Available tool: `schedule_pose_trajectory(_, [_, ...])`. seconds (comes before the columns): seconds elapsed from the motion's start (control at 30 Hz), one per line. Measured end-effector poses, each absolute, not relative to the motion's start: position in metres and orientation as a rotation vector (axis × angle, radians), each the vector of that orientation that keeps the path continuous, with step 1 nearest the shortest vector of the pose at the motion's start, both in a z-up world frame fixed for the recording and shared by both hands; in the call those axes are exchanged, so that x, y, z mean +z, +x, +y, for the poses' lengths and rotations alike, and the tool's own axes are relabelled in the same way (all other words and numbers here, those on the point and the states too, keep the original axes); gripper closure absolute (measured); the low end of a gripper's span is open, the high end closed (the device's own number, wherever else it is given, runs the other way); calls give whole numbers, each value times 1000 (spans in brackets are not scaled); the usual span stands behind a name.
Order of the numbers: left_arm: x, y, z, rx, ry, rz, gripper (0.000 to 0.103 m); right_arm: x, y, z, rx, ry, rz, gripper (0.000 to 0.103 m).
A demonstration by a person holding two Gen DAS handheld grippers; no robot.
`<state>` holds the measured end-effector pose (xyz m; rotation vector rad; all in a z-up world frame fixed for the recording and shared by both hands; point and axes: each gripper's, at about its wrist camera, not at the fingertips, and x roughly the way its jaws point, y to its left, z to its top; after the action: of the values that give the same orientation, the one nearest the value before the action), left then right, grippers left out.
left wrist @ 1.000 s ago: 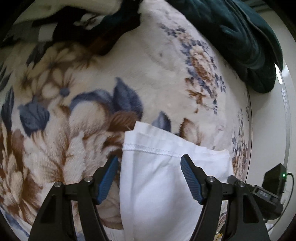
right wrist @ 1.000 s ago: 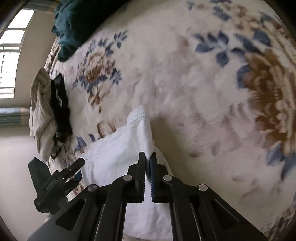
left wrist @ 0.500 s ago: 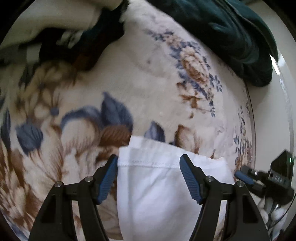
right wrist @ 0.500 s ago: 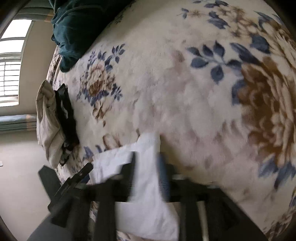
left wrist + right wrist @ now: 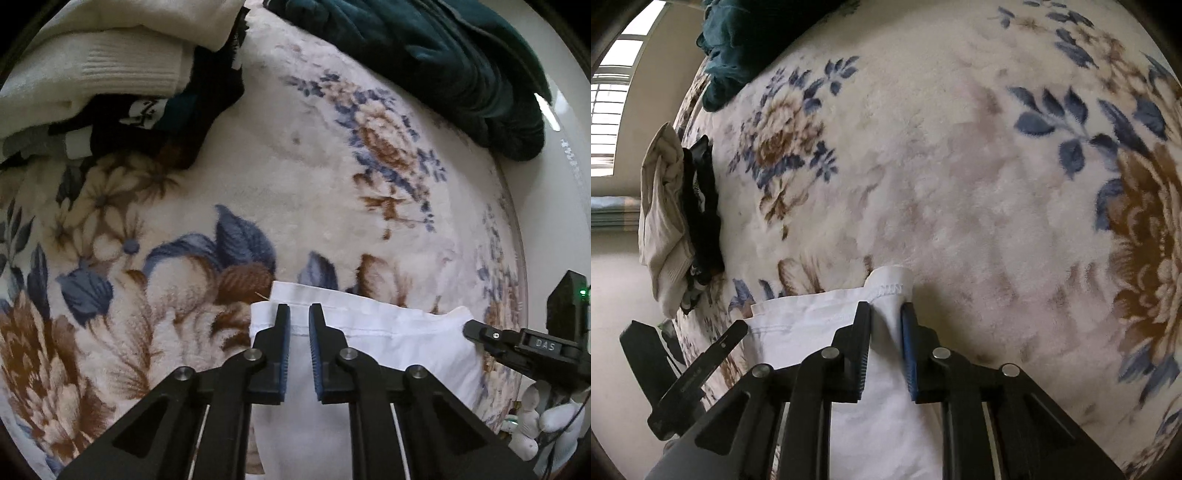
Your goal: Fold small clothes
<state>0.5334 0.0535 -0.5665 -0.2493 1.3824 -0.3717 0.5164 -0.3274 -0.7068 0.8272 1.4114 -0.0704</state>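
Plush, fuzzy floral blanket (image 5: 295, 173) underfoot; on it a smooth, matt white cotton garment (image 5: 388, 350) with a stitched hem. Left gripper (image 5: 299, 325): matt black plastic, ribbed blue pads, shiny metal rivets. Ribbed cream knit (image 5: 122, 66), velvety dark-green cloth (image 5: 424, 51) behind.

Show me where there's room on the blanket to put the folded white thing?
Bare floral blanket lies right of the white garment, and between it and the dark green bedding. It is crowded by the cream and black clothes pile at the left.
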Motion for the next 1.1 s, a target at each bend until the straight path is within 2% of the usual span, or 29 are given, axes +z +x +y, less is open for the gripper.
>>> schedule_pose_trajectory(0.07, [-566, 534, 61, -369, -299, 1404, 78, -706, 517, -330, -66, 840, 1429, 85])
schedule_pose_trajectory(0.1, [-566, 534, 66, -368, -326, 1403, 57, -707, 516, -332, -61, 856, 1434, 85])
schedule_pose_trajectory(0.13, [-567, 533, 73, -359, -360, 1402, 42, -709, 516, -335, -54, 874, 1439, 85])
schedule_pose_trajectory(0.27, [-583, 535, 84, -324, -418, 1443, 42, -713, 517, -336, -44, 864, 1447, 84])
schedule_pose_trajectory(0.3, [-587, 535, 84, -329, -431, 1449, 43, -716, 517, -335, -44, 864, 1459, 84])
schedule_pose_trajectory(0.37, [-588, 535, 79, -345, -419, 1427, 57, -719, 516, -334, -47, 863, 1461, 84])
schedule_pose_trajectory(0.4, [-586, 535, 75, -359, -402, 1413, 96, -718, 515, -333, -44, 854, 1451, 84])
schedule_pose_trajectory(0.43, [-582, 536, 68, -360, -359, 1403, 101, -717, 515, -332, -46, 842, 1445, 84])
schedule_pose_trajectory(0.47, [-579, 536, 63, -378, -340, 1386, 101, -714, 514, -331, -53, 829, 1430, 85])
schedule_pose_trajectory(0.53, [-570, 536, 54, -406, -317, 1348, 101, -709, 512, -330, -61, 803, 1407, 97])
schedule_pose_trajectory(0.6, [-565, 536, 49, -417, -304, 1330, 101, -705, 509, -330, -68, 788, 1388, 99])
schedule_pose_trajectory(0.83, [-545, 547, 48, -413, -341, 1267, 101, -689, 497, -342, -103, 824, 1318, 101])
schedule_pose_trajectory(1.1, [-569, 558, 50, -373, -313, 1360, 98, -703, 500, -347, -169, 783, 1361, 101])
